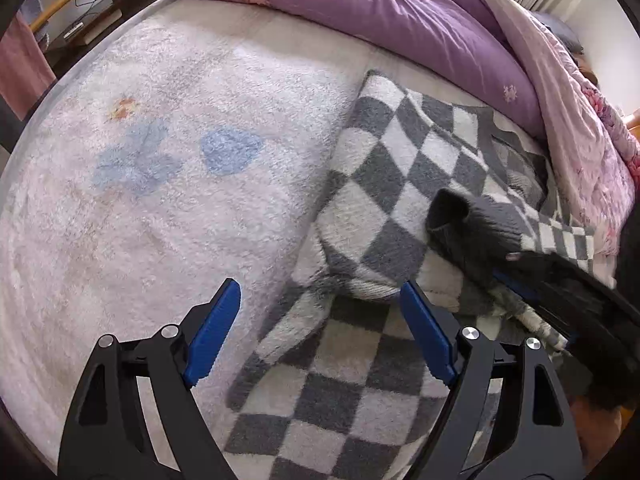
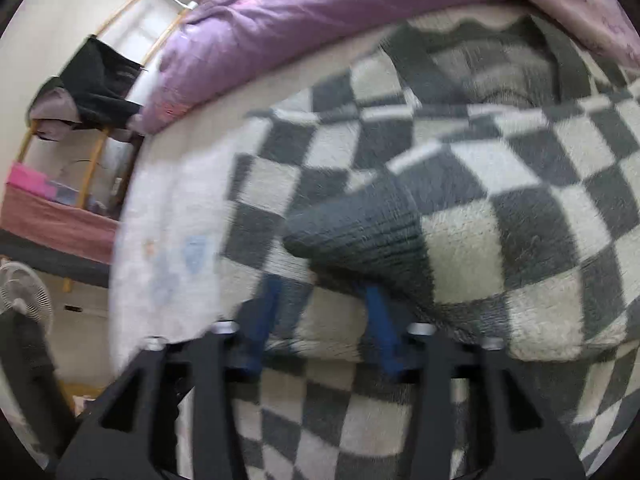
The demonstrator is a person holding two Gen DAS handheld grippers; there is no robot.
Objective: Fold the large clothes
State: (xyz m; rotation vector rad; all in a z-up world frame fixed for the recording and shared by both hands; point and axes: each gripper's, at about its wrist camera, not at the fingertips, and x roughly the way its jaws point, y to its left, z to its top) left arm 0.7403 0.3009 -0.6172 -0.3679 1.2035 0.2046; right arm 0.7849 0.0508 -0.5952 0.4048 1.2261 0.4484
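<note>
A grey and white checkered sweater [image 1: 400, 168] lies on the bed, partly folded over itself, with a dark grey ribbed cuff [image 1: 460, 216] lying across it. My left gripper [image 1: 320, 304] is open and empty, hovering just above the sweater's lower left edge. In the right wrist view the sweater [image 2: 500, 200] fills the frame, blurred by motion. My right gripper [image 2: 324, 296] is partly open, with the fold under the grey cuff [image 2: 360, 232] between its blue fingers; no firm grip shows. The right gripper also shows in the left wrist view [image 1: 552, 280] beside the cuff.
A fluffy white blanket [image 1: 160, 160] with blue and orange shapes covers the bed on the left. A purple quilt [image 1: 380, 12] is bunched along the far side. Beyond the bed's left edge stand a rack with dark clothes [image 2: 92, 80] and a fan [image 2: 24, 292].
</note>
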